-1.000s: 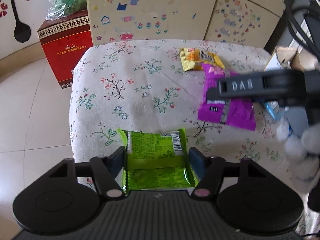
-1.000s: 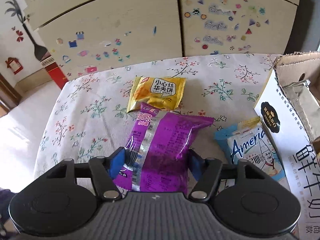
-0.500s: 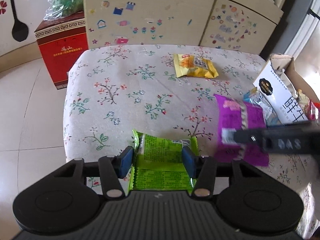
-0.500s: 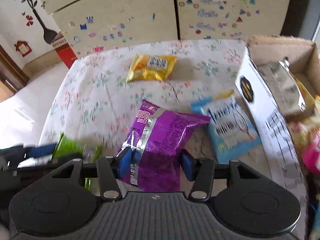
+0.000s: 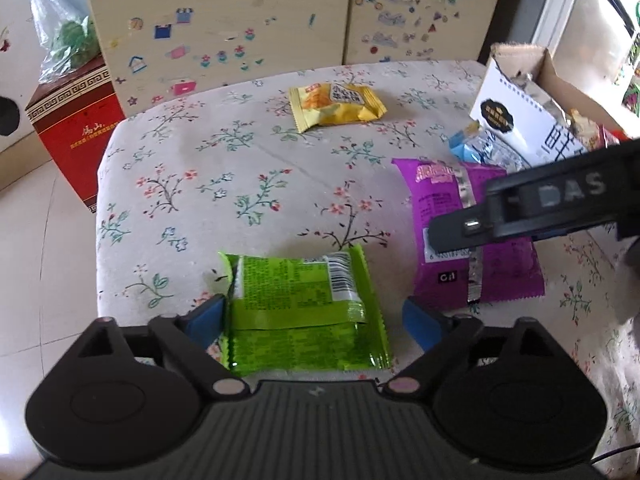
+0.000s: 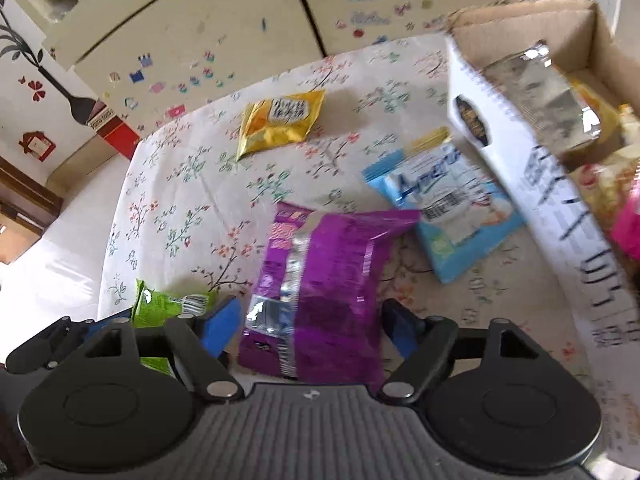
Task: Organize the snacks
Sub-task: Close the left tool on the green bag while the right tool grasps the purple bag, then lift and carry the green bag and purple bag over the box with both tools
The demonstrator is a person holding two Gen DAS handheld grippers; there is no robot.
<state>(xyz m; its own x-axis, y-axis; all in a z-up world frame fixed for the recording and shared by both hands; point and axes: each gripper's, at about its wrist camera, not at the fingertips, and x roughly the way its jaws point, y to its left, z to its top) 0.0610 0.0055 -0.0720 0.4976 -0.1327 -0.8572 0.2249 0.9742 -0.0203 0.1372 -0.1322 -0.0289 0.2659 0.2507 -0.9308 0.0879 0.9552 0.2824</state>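
Observation:
A green snack packet (image 5: 296, 304) lies on the floral tablecloth (image 5: 224, 184) between the fingers of my left gripper (image 5: 314, 324). Its jaws are opening, and the right pad stands clear of the packet. My right gripper (image 6: 310, 326) straddles a purple packet (image 6: 320, 280); its jaws are opening too, with gaps on both sides. In the left wrist view the right gripper's black body crosses over the purple packet (image 5: 440, 200). A yellow packet (image 5: 336, 106) lies further back. A blue packet (image 6: 444, 212) rests against the cardboard box (image 6: 520, 168), which holds several snacks.
A sticker-covered cabinet (image 5: 240, 28) stands behind the table. A red box (image 5: 76, 136) with a plastic bag of greens (image 5: 68, 40) on top sits on the tiled floor at the left. The table's left edge drops to the floor.
Both grippers squeezed tighter on their packets half a second ago, then spread wide. The right gripper has carried the purple packet closer to the box, and the left view has shifted right.

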